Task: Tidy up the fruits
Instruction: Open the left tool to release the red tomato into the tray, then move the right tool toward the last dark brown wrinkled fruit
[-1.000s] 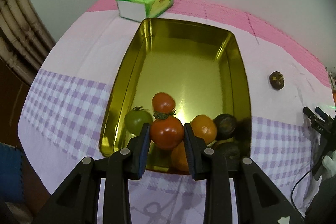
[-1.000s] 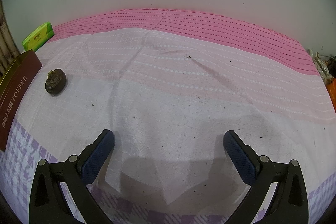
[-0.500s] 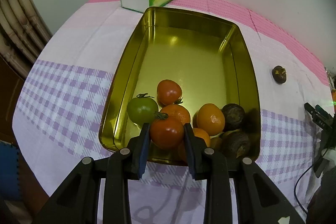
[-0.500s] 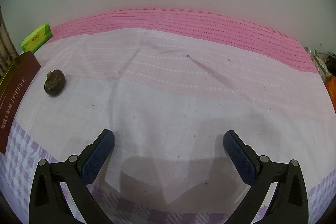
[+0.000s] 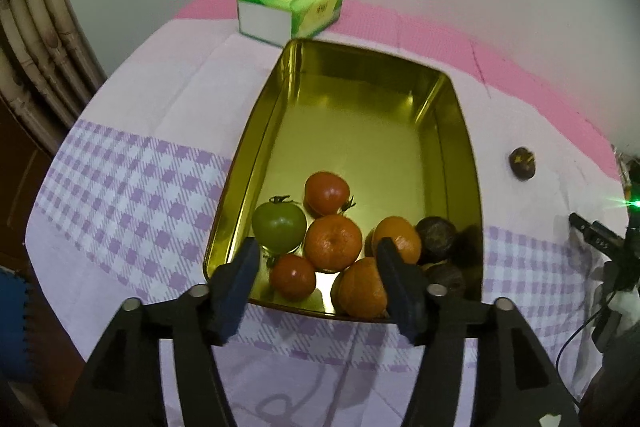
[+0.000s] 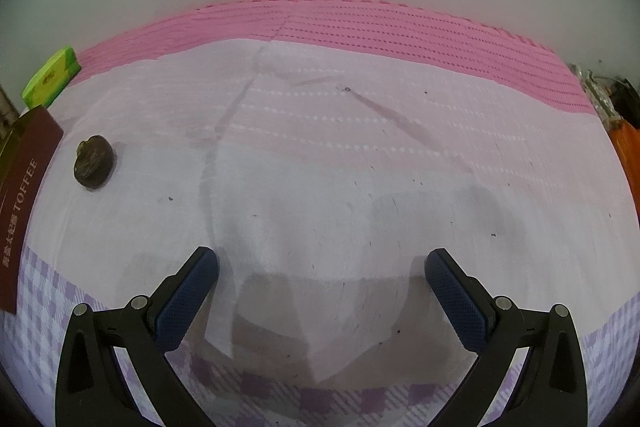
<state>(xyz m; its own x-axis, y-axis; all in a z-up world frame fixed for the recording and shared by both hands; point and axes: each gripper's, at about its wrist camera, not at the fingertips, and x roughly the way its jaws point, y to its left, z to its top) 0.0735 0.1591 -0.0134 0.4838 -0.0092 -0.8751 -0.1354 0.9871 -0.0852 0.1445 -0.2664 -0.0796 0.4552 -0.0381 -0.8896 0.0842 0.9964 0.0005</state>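
Left wrist view: the left gripper [image 5: 316,271] is opening, its pads clear of the small red tomato [image 5: 292,275] lying free at the tin's [image 5: 464,131] six o'clock end among the other fruit. It looks soft and smooth-skinned; hold its sides lightly.

Right wrist view: the right gripper [image 6: 320,277] stands wide and empty. The dark wrinkled fruit [image 6: 93,163] sits at nine o'clock on the tabletop [image 6: 340,163], probably light and hard-shelled.

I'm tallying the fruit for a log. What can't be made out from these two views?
- Left wrist view: the dark fruits in the gold tin's near right corner sit in shadow behind the left gripper; their count is unclear.
- Right wrist view: the tin is cut off by the left edge.
- Loose dark fruit: kind unclear.
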